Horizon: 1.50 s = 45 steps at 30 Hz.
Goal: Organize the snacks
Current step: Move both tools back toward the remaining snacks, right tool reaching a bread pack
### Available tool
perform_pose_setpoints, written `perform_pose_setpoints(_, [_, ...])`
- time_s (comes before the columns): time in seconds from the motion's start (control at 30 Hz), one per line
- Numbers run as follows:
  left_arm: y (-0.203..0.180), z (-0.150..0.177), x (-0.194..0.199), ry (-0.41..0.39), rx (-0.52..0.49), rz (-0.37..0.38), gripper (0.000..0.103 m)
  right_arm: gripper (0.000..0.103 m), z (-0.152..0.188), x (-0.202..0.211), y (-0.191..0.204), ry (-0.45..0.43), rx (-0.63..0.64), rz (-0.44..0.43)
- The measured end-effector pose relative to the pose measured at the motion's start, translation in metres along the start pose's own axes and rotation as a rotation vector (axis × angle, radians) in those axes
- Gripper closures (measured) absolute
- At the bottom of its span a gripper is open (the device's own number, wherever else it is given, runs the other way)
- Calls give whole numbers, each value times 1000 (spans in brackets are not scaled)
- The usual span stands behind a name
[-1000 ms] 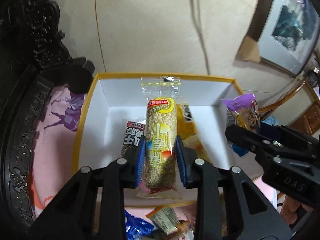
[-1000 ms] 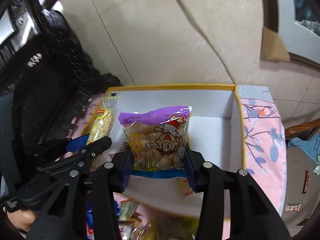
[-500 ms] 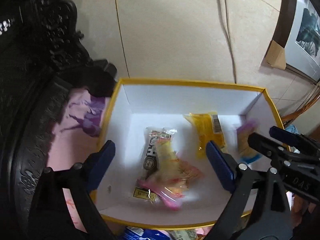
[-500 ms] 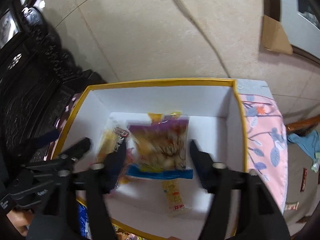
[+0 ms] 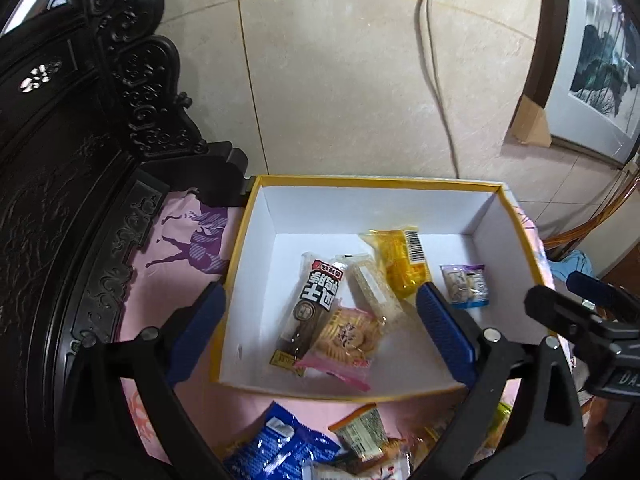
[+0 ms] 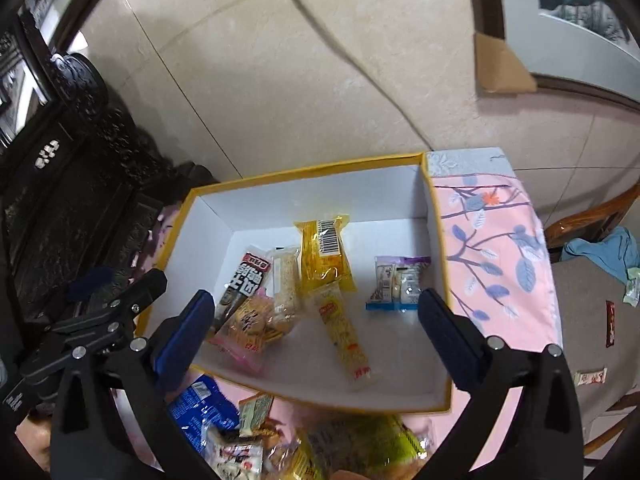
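Now both sets of fingers spread wide and empty above the box point(image 5: 256, 264). Remaining snacks point(image 6: 256, 440) heaped on the tabletop just short of the box's near wall, below and behind the right gripper point(image 6: 316, 328), marginally nearer than the left gripper point(image 5: 320, 328).

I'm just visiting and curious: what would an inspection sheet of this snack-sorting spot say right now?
Surface: pink floral cloth.
Job's things: white box with a yellow rim holds six packets, among them the purple packet and the long grain bar.
Clutter: loose snack pile in front of the box.
Grippers: left gripper and right gripper open, holding nothing.
Cables: cord hangs from a wall socket.
Surroundings: dark carved furniture, framed picture.
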<state>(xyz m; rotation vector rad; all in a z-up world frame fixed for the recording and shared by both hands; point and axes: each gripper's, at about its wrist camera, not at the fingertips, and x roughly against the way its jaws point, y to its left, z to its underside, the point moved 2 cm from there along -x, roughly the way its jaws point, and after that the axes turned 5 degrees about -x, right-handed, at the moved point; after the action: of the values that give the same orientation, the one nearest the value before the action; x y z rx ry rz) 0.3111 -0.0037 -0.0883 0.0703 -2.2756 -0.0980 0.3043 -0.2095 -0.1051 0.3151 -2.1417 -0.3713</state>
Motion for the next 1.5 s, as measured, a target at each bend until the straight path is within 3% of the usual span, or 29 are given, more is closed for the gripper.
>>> perform_pose_setpoints(0.2, [-1, 23, 37, -31, 6, -8, 4, 1, 29, 41, -12, -23, 13, 1])
perform_pose_setpoints(0.37, [13, 69, 70, -69, 74, 38, 2, 1, 74, 70, -53, -136, -38, -76])
perform_pose_setpoints(0.43, [19, 90, 75, -61, 95, 49, 2, 1, 96, 65, -74, -35, -68, -98])
perform_pose_setpoints(0.53, [27, 121, 82, -36, 104, 16, 2, 1, 130, 55, -99, 63, -100, 47])
perform_pose_setpoints(0.6, [31, 144, 87, -15, 88, -4, 2, 1, 146, 50, -109, 94, -119, 45])
perform_pose_setpoints(0.73, [35, 176, 94, 29, 72, -29, 2, 1, 171, 32, -112, 128, -41, 135])
perform_pose_setpoints(0.9, [37, 200, 101, 68, 84, -7, 2, 2, 185, 6, -98, 164, 130, 127])
perform_pose_setpoints(1.1, [36, 211, 109, 77, 77, -9, 2, 17, 195, 0, -87, 203, 219, 46])
perform_pose_setpoints(1.27, [34, 218, 110, 106, 94, -8, 2, 19, 191, -8, -85, 190, 261, 77])
perform_pose_setpoints(1.5, [30, 225, 115, 120, 71, -34, 2, 23, 181, -40, -83, 242, 362, 103])
